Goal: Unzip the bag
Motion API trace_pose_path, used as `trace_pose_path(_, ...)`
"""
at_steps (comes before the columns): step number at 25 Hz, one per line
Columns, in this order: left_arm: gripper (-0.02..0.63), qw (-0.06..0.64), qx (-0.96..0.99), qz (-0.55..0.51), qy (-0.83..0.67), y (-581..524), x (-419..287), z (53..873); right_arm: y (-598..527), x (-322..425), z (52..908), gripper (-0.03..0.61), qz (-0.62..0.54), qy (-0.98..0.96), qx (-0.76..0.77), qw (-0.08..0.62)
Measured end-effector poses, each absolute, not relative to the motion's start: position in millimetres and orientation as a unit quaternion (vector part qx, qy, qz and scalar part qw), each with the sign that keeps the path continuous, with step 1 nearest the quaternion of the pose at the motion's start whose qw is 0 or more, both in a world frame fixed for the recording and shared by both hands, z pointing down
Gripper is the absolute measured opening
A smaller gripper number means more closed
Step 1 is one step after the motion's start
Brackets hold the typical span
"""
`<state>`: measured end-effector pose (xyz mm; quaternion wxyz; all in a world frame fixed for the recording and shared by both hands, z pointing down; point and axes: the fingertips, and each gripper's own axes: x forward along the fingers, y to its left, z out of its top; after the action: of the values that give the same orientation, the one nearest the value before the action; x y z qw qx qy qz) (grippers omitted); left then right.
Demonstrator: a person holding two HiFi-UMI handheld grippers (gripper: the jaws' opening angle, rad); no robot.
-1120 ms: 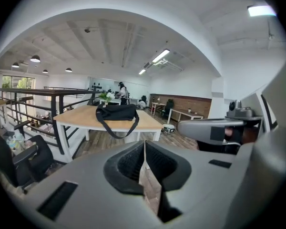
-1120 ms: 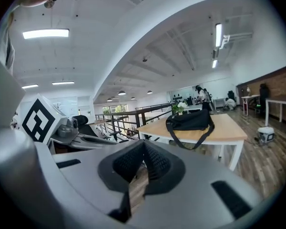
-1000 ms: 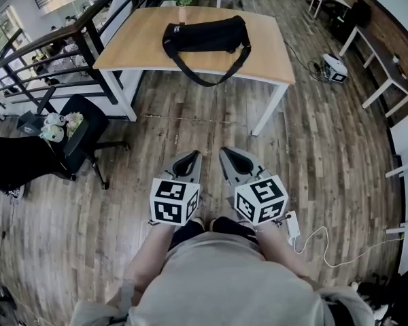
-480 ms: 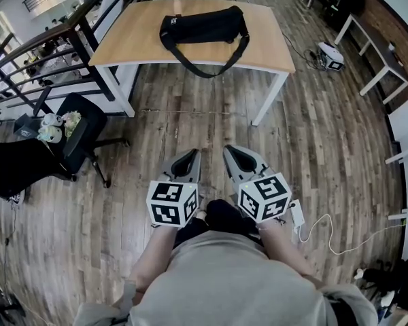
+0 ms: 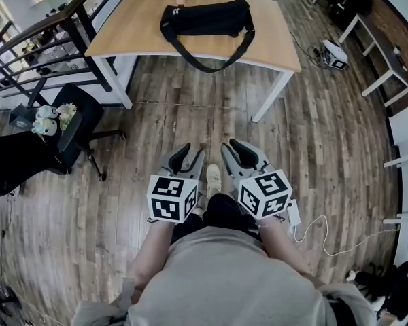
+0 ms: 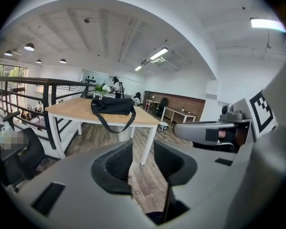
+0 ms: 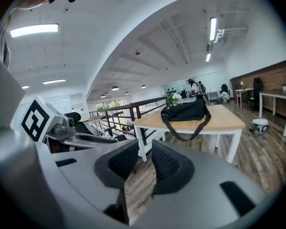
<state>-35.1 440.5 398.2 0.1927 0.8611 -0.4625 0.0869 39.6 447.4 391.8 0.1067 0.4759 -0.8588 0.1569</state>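
Head view: a black chair [image 5: 78,117] stands well off to the left of the left tongs [image 5: 183,156], whose jaws have just been opening and stand moderately apart with only floor [image 5: 190,121] between them. Just beside them, the right tongs [image 5: 239,149] have likewise been opening and are narrowly parted, with nothing between. Well ahead of both, the black bag [image 5: 207,17] lies on the wooden surface [image 5: 122,36], its strap [image 5: 211,65] hanging over the near edge.

Grey left gripper [image 5: 189,155] and right gripper [image 5: 232,149] — black ribbed pads [image 6: 117,162], black-and-white marker cubes [image 5: 171,198], beige shirt [image 5: 224,277], dark trousers [image 5: 221,212]
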Motion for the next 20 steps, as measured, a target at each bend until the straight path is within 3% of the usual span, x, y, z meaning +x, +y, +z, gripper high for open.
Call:
trace_pose_path(8,0.133,0.189,0.850,0.087,-0.484,364,-34,393,366,40,392,0.124,0.157,-0.872,0.452,0.102)
trace_pose_path(20,0.133,0.182,0.833,0.088,-0.515,237,-15,382,238,58,377,0.126,0.146,-0.890,0.423,0.090)
